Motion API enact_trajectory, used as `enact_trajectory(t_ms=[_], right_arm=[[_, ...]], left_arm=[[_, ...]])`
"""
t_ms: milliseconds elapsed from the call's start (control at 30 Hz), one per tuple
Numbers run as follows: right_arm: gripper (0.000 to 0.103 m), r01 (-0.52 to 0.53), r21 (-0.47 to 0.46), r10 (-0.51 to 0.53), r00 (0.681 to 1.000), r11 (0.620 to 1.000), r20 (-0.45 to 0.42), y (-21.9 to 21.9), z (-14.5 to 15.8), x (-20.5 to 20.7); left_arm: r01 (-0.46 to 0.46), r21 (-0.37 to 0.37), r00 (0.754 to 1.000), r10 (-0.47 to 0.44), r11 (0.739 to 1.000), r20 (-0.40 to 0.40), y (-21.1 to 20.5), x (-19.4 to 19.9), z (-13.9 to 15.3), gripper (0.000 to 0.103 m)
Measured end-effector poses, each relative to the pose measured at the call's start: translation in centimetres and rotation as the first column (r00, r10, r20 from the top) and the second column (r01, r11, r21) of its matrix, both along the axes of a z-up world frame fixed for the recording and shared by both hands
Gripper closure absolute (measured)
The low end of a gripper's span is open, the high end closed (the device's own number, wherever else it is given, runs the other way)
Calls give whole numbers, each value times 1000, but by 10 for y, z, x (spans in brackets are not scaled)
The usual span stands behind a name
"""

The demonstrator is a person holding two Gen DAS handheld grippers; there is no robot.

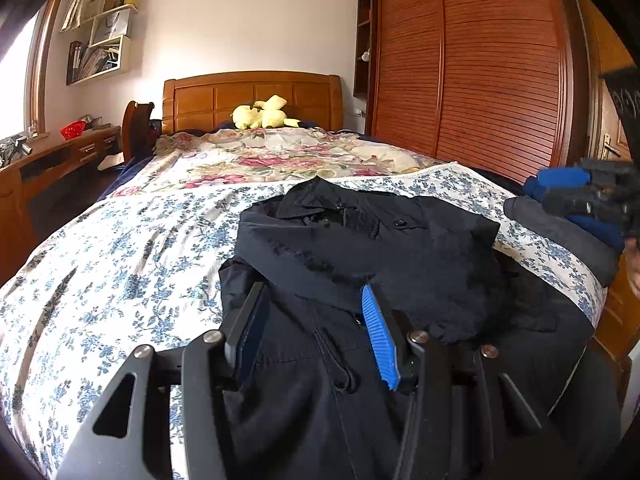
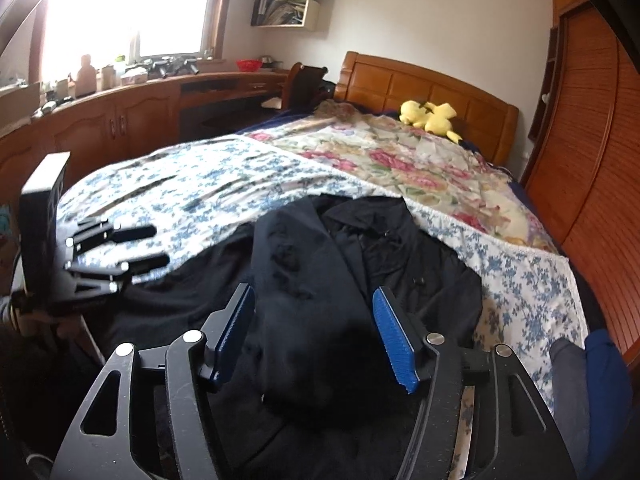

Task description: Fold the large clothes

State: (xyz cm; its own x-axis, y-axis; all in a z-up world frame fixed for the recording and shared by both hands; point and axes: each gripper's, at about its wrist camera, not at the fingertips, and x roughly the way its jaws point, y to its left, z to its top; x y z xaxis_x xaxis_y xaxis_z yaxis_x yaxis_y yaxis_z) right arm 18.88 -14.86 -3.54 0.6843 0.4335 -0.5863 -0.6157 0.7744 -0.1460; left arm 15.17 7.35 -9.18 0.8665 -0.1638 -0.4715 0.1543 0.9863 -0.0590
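A black jacket (image 1: 360, 248) lay partly folded on the near end of the bed (image 1: 120, 248), on the blue-flowered sheet, with its collar toward the far headboard. The left gripper (image 1: 316, 304) hung just above the near part of the jacket, its fingers about half apart with only loose cloth below them, gripping nothing. The right gripper (image 2: 314, 306) stood over a raised fold of the jacket, its fingers rather wide apart; the fold rose between them, but the pads did not press on it.
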Motion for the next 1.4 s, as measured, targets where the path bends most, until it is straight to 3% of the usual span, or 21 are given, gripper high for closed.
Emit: enact_trajectory(t_ms=[267,733,1133,1400], right_arm=[[40,72,-2,-72,994,997,-79,-31,-34,4],[40,194,24,-188,968,981,-167,-82,-80,21],[40,223,14,-218,961,975,-171,-89,-123,39],[40,222,81,-204,960,972,-191,-93,-137,47]], left_arm=[[52,12,998,-51,999,-37,-23,15,-10,56],[161,-38,977,-165,986,-132,-75,59,-34,55],[145,-12,957,-143,989,-254,-103,85,-66,51],[93,-35,936,-99,995,-336,-98,100,-87,50]])
